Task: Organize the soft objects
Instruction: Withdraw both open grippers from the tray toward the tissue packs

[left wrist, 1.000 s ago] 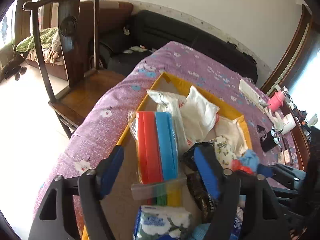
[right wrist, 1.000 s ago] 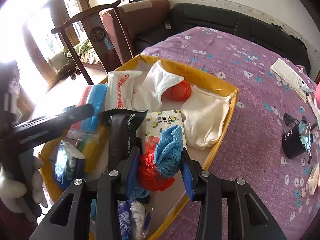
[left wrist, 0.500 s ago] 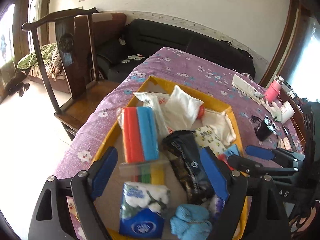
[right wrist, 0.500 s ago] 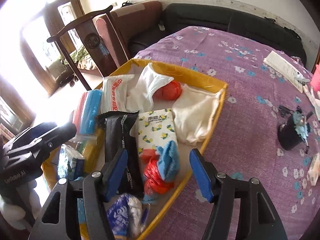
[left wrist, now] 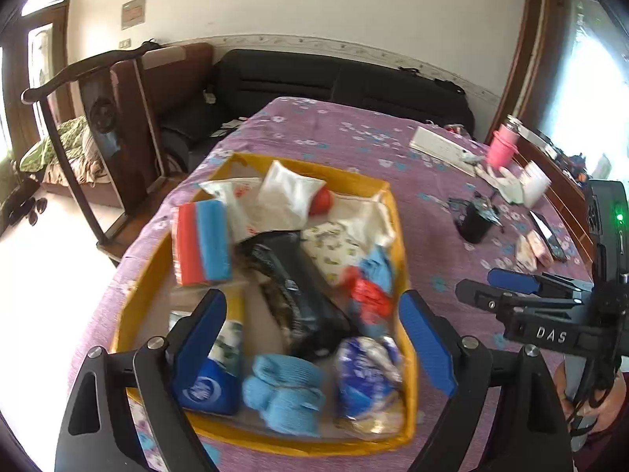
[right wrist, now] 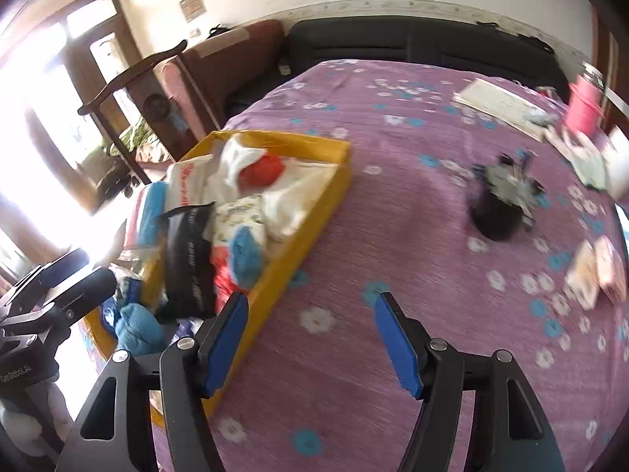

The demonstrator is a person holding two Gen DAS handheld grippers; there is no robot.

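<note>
Here, in the left wrist view, the left gripper (left wrist: 314,338) hangs wide open and empty above the near end of the yellow tray (left wrist: 401,232), which holds sponges (left wrist: 202,242), a black pouch (left wrist: 298,283) and blue socks (left wrist: 285,397). In the right wrist view, the right gripper (right wrist: 310,338) is also spread wide with nothing in it, over the purple tablecloth (right wrist: 412,204) just right of the tray (right wrist: 314,212).

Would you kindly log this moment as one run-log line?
left gripper: open, empty, over yellow tray | right gripper: open, empty, over purple tablecloth | soft items in tray
</note>
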